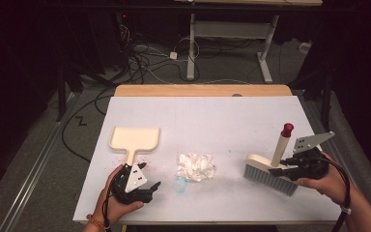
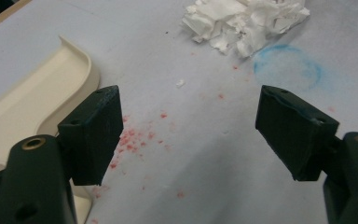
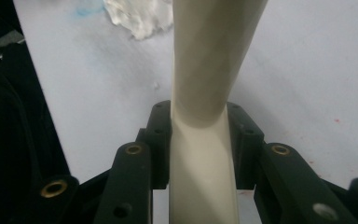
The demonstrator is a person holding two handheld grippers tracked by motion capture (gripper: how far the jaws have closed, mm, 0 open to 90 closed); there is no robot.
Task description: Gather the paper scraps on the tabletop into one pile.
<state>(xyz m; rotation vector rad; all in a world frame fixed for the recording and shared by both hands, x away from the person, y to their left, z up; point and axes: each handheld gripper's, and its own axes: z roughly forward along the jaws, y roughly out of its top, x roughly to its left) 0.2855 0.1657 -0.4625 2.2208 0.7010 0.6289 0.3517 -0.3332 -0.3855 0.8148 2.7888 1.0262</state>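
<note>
A cream dustpan lies flat at the left of the white board, its handle pointing toward my left gripper. That gripper is open, with bare board between its jaws and the dustpan just outside the left jaw. A crumpled wad of white paper sits mid-board. At the right, a hand brush rests bristles down, its red-tipped cream handle slanting up. My right gripper is shut on the brush handle. The paper wad lies beyond it.
The white board covers a wooden table. A faint blue ring stain and red crumbs mark the board near the left gripper. Past the table are cables and another table's white legs on the floor.
</note>
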